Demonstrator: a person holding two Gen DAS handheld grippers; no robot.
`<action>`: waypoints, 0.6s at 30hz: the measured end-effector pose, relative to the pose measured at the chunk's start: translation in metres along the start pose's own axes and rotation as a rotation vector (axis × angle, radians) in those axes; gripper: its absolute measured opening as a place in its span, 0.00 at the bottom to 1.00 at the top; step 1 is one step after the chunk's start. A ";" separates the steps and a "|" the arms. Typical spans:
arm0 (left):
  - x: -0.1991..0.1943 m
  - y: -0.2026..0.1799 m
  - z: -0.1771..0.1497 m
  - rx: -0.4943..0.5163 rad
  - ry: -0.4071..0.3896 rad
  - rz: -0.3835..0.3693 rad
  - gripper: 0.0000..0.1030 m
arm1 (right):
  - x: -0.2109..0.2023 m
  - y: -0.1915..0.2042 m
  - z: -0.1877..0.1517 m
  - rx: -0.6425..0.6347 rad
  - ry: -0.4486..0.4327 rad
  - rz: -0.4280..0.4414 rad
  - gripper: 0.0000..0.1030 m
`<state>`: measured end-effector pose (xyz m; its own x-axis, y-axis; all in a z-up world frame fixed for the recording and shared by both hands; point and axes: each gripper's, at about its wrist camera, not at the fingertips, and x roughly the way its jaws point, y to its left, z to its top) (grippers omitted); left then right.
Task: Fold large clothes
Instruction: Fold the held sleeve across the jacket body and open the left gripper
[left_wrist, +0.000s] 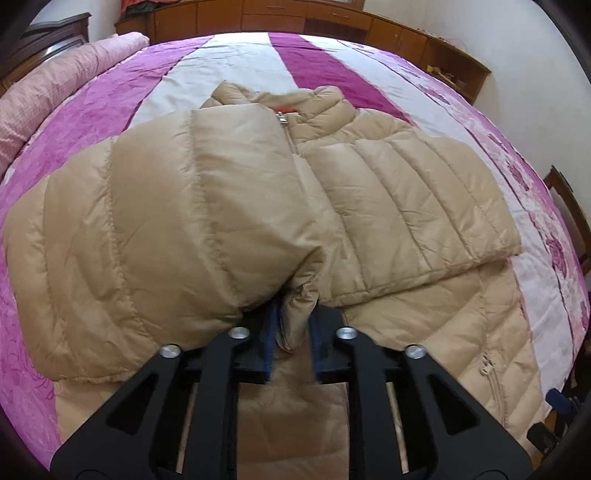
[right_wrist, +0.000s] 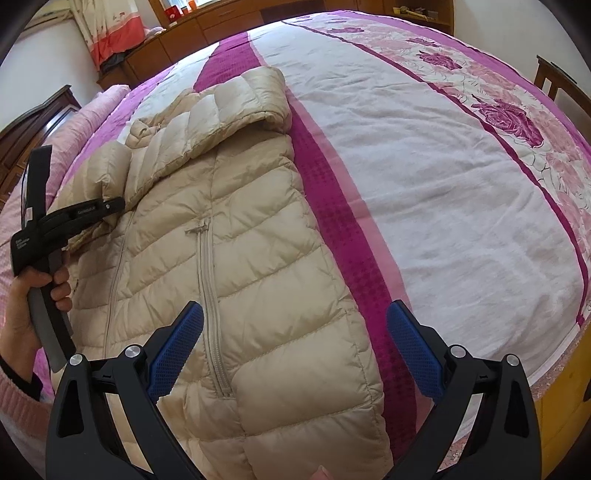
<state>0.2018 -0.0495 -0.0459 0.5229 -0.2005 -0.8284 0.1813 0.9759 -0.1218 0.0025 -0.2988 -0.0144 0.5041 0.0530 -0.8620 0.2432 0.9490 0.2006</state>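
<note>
left gripper (left_wrist: 291, 332): blue ribbed pads slightly parted, sleeve cuff (left_wrist: 295, 314) loose between them | right gripper (right_wrist: 295, 350): spread wide, empty | jacket (right_wrist: 229, 236): beige quilted puffer, zipped, sleeves folded across, near bed's (right_wrist: 443, 166) front edge | bedspread: pink-white floral

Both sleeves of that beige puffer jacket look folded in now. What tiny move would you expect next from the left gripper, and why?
Probably the left gripper opens fully and backs away. The cuff of the left sleeve sits between its blue pads, which stand slightly apart, and that sleeve already lies across the jacket front, like the other sleeve. The right gripper hovers wide open over the jacket's lower edge, so it may take the next fold.
</note>
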 end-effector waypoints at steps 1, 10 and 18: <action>-0.004 -0.002 -0.001 0.006 0.005 -0.017 0.34 | 0.000 0.000 0.000 0.000 -0.002 -0.001 0.93; -0.039 -0.008 -0.016 0.022 0.031 -0.003 0.61 | -0.005 0.005 0.000 -0.013 -0.011 0.004 0.93; -0.083 0.019 -0.039 -0.034 0.013 0.019 0.61 | -0.013 0.022 0.003 -0.055 -0.026 0.024 0.93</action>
<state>0.1288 -0.0108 -0.0006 0.5149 -0.1808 -0.8380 0.1431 0.9819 -0.1240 0.0044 -0.2792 0.0025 0.5310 0.0685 -0.8446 0.1852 0.9633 0.1946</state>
